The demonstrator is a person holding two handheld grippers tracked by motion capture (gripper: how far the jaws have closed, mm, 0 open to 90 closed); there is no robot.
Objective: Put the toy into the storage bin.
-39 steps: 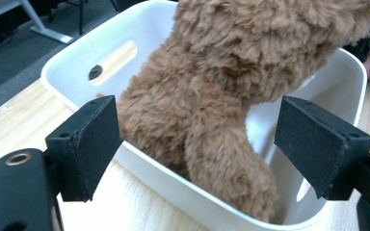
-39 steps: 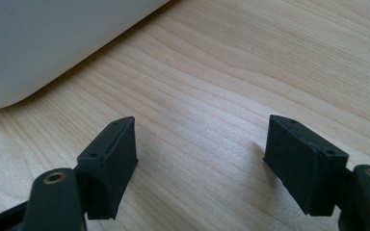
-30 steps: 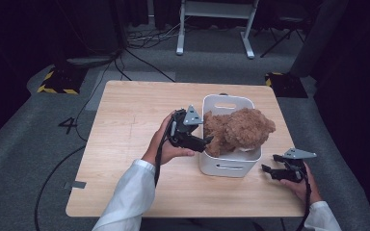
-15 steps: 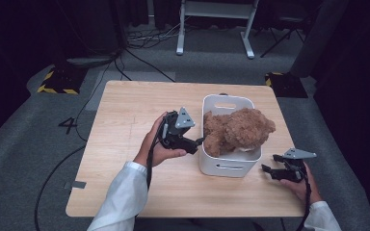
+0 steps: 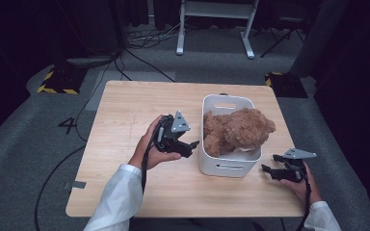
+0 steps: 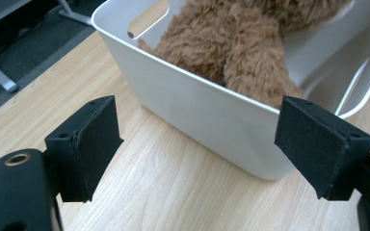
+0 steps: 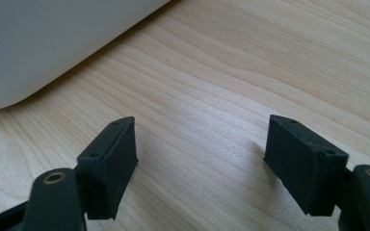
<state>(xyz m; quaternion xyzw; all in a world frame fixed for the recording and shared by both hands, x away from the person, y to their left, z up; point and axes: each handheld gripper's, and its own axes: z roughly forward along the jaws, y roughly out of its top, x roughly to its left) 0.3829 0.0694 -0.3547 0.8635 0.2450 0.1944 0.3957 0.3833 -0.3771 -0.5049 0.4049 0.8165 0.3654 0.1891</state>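
A brown plush teddy bear lies inside a white plastic bin on the right half of the wooden table. My left gripper hovers just left of the bin, open, with nothing between its jaws. In the left gripper view the bin's wall and the bear's fur sit beyond the empty gap of the left gripper. My right gripper rests low at the bin's right front corner, open and empty. The right gripper view has the right gripper over bare wood beside the bin's corner.
The bin has a handle slot in its far wall. Around the table lies dark carpet, with cables and a white stand's legs behind it. Bare tabletop stretches left of the bin.
My left gripper has drawn back leftward from the bear and the bin's rim and sunk a little toward the table. The right gripper has stayed put.
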